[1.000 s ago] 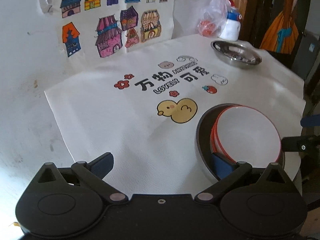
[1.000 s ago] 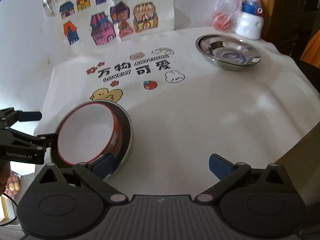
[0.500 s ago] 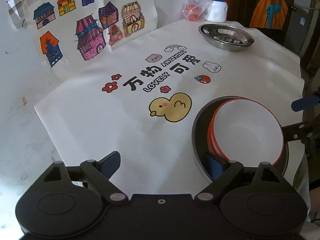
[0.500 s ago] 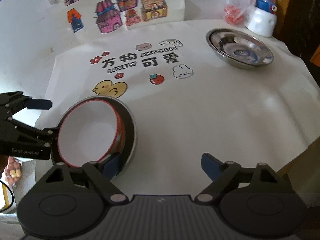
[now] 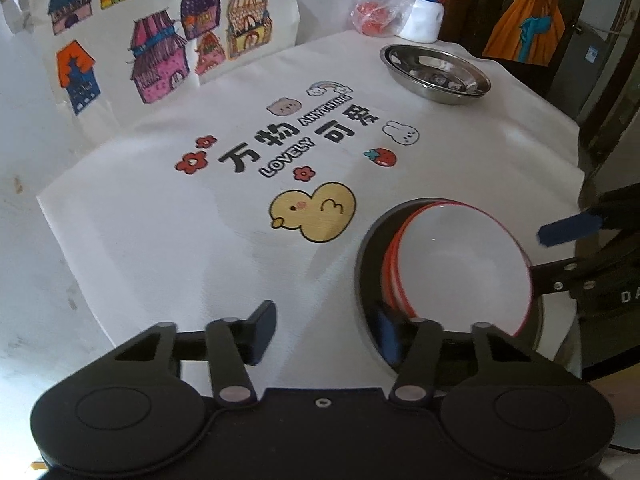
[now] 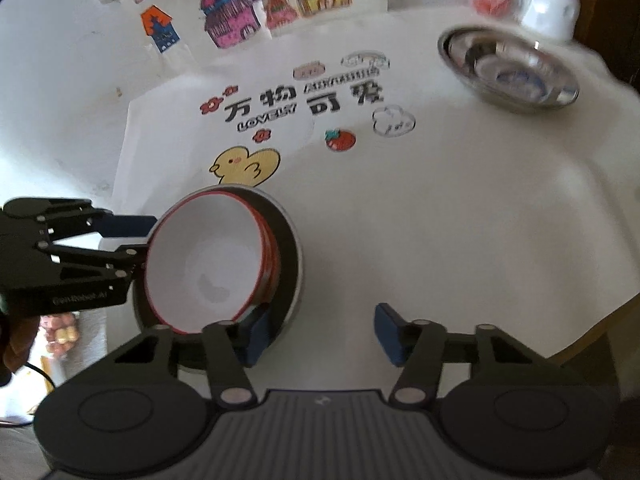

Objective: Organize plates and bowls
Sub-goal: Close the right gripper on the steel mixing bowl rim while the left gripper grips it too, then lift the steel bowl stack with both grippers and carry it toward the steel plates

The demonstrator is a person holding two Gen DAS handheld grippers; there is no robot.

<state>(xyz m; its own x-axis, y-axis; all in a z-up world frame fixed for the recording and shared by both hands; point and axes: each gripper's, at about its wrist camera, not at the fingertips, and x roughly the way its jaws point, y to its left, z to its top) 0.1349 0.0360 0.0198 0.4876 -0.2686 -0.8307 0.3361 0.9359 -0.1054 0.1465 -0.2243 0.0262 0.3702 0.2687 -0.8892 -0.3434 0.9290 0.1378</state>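
Table covered by a white printed cloth (image 5: 168,240), cartoon duck and lettering at centre; colourful house drawings (image 5: 160,60) hang on the wall behind. Left gripper (image 5: 324,334): jaws spread wide, nothing between them; its right finger reaches over the near rim of the dark plate. Right gripper (image 6: 318,334): jaws likewise spread wide, empty; its left finger sits at the near right edge of the same stack. Each gripper shows at the side of the other's view, close against the stack's outer rim; whether either touches it I cannot tell. Dark plate (image 5: 370,248) lies on the cloth at the near edge, just below the duck. Nested in it: white bowl with red rim (image 5: 464,268), with further red rims showing beneath it, count unclear. Steel dish (image 5: 436,74) sits at the far right of the cloth, well apart from the stack. Beyond it, a white bottle with blue-red top (image 5: 424,20) beside a clear plastic bag (image 5: 376,8) holding something red.
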